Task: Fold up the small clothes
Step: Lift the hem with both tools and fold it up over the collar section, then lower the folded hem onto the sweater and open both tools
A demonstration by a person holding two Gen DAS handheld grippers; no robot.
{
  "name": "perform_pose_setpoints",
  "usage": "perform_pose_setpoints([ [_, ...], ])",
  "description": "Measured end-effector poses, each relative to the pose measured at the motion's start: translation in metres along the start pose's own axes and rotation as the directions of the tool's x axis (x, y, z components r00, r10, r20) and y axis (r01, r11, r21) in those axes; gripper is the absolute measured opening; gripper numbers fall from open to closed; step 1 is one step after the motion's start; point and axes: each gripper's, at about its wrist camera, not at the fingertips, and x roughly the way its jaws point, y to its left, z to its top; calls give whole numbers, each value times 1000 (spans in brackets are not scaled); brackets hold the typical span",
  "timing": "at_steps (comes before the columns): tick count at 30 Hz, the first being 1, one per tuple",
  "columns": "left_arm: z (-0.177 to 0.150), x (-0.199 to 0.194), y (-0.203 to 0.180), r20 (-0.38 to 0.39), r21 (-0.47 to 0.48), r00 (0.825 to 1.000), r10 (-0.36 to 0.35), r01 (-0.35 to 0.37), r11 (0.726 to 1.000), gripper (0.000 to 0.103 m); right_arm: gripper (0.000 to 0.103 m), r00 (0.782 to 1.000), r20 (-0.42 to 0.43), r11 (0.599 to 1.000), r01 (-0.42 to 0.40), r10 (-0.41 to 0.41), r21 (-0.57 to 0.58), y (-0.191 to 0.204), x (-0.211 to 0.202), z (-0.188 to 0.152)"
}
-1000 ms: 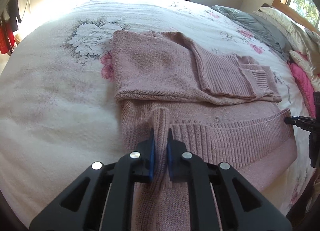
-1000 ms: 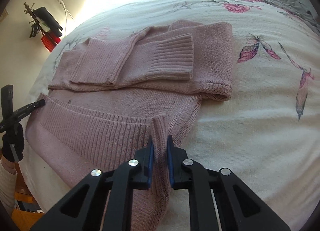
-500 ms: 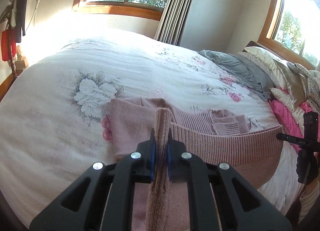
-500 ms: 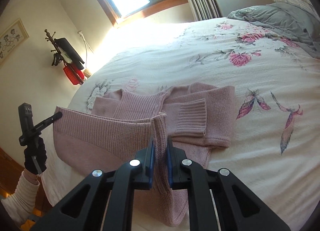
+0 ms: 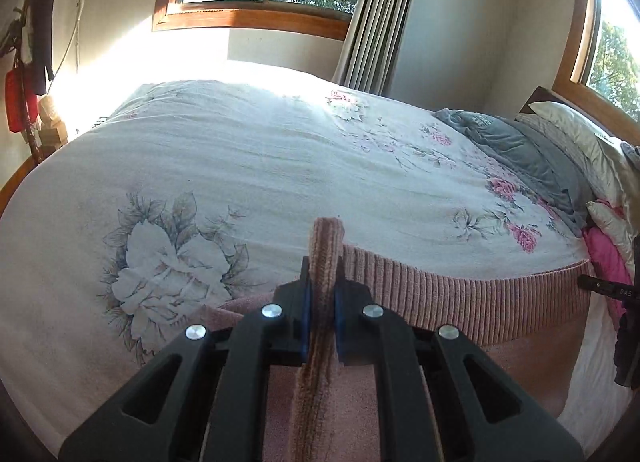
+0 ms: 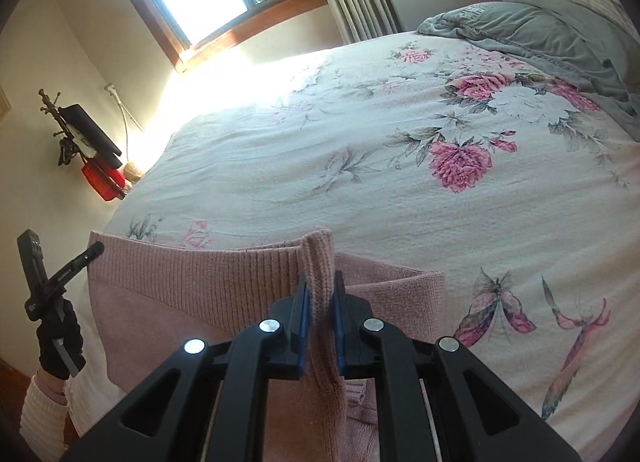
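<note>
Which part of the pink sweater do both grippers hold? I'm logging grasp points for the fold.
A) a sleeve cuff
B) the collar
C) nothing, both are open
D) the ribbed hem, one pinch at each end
D: the left gripper and the right gripper are each shut on a pinch of the pink sweater's ribbed hem, which stretches between them above the floral bedspread.

Left hand-held gripper (image 5: 321,298) and right hand-held gripper (image 6: 320,298) both clamped tight (black-gloved hand (image 6: 60,336) gripping the left).
</note>
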Motion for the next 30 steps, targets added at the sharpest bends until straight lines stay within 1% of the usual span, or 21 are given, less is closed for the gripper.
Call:
perform_pose_setpoints([
  [4,-6,41,13,-70,-13,996,51,-52,999,8,10,999,-37,998,-1,3,57,-17,34,6],
  [9,-21,78,30,-159,-36,983,96,-103,994,9,10,996,-83,994,43,-35,100,-31,73,0],
  [11,-27,84,38,-184,-60,978,103,-116,991,16,11,992,-103,992,78,-68,101,-35,85,-4],
  [12,-28,85,43,-191,-74,976,102,-118,990,24,12,991,-111,991,90,-79,101,-36,89,-6],
  [13,-30,83,47,-190,-89,977,98,-116,989,29,17,990,-114,990,94,-82,101,-37,89,-8],
  [15,-31,72,56,-172,-123,982,77,-98,987,34,23,991,-102,990,97,-87,100,-38,83,-11],
  [16,-31,65,60,-165,-140,984,69,-93,986,33,25,991,-95,990,103,-93,101,-39,78,-13],
  [18,-33,48,66,-161,-166,986,51,-78,983,33,33,992,-94,990,92,-82,104,-39,66,-16],
  [20,-42,29,67,-164,-163,986,25,-52,985,35,33,993,-98,994,68,-59,88,-35,50,-26],
  [21,-49,20,66,-176,-146,984,32,-58,988,37,34,993,-106,995,65,-57,70,-31,41,-34],
  [22,-58,10,63,-188,-127,982,26,-50,991,38,39,993,-111,997,56,-50,52,-27,33,-43],
  [24,-80,-8,57,-213,-99,977,10,-32,995,40,45,990,-136,999,27,-24,21,-19,17,-69],
  [26,-105,-26,53,-237,-83,971,-2,-18,996,41,45,988,-157,1000,2,-2,1,-12,4,-97],
  [28,-130,-38,49,-262,-91,965,-19,-5,996,41,47,982,-186,999,-39,40,10,-9,-5,-126],
  [30,-149,-50,46,-265,-106,963,-44,16,994,40,48,978,-205,999,-41,47,31,-10,-9,-151],
])
